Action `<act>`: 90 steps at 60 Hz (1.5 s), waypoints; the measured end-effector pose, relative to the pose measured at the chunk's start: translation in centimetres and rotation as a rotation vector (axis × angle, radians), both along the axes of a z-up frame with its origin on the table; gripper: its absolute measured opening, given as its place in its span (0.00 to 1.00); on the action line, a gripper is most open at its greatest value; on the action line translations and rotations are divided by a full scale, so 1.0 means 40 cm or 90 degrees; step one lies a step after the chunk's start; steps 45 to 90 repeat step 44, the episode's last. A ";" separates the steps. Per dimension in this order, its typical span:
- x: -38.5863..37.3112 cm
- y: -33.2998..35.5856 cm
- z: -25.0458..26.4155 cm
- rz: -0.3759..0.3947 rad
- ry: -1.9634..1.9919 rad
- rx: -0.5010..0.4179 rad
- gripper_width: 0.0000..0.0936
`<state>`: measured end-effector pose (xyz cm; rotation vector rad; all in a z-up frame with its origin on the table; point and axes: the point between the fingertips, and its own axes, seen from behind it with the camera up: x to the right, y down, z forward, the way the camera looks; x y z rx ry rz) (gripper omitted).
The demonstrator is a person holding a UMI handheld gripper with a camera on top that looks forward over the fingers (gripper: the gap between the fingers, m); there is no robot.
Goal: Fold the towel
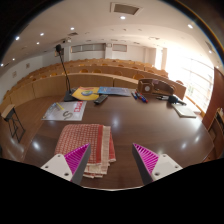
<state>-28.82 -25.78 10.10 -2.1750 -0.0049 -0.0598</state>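
Tongs (110, 160): one pair, low centre of the frame, standing wide apart and holding nothing; two fingers, each with a magenta pad, the left pad (76, 157) and the right pad (146, 157).
Towel (86, 143): one, reddish-orange check, lying flat on the bench in the lower left of centre; it looks folded into a rough rectangle with a pale fringe at its near edge. The left finger overlaps its near left corner in the picture; whether it touches cannot be told. The right finger stands apart from it, over bare wood.
Bench (150, 120): one large dark wooden top, glossy, filling the middle of the frame.
Other cloths: two further off, left of centre; one pale grey (64, 110) beyond the towel, one yellow (86, 94) behind that, near the bench's far edge.
Blue sheet (115, 91): one, flat, just right of the yellow cloth.
Box (158, 88): one dark wooden case at upper right on the bench's far side.
Stand (63, 62): one thin tripod pole rising at upper left behind the bench.
Ceiling lights (123, 17): several bright spots along the top of the frame; exact count unclear.
Windows (200, 72): a bright bank at the right side.
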 end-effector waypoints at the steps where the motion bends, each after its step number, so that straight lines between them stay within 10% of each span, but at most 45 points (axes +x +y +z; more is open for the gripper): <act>1: -0.005 -0.008 0.009 0.002 -0.002 0.004 0.91; 39: -0.154 -0.452 0.202 0.013 -0.033 0.055 0.91; 90: -0.152 -0.474 0.215 0.011 -0.034 0.064 0.91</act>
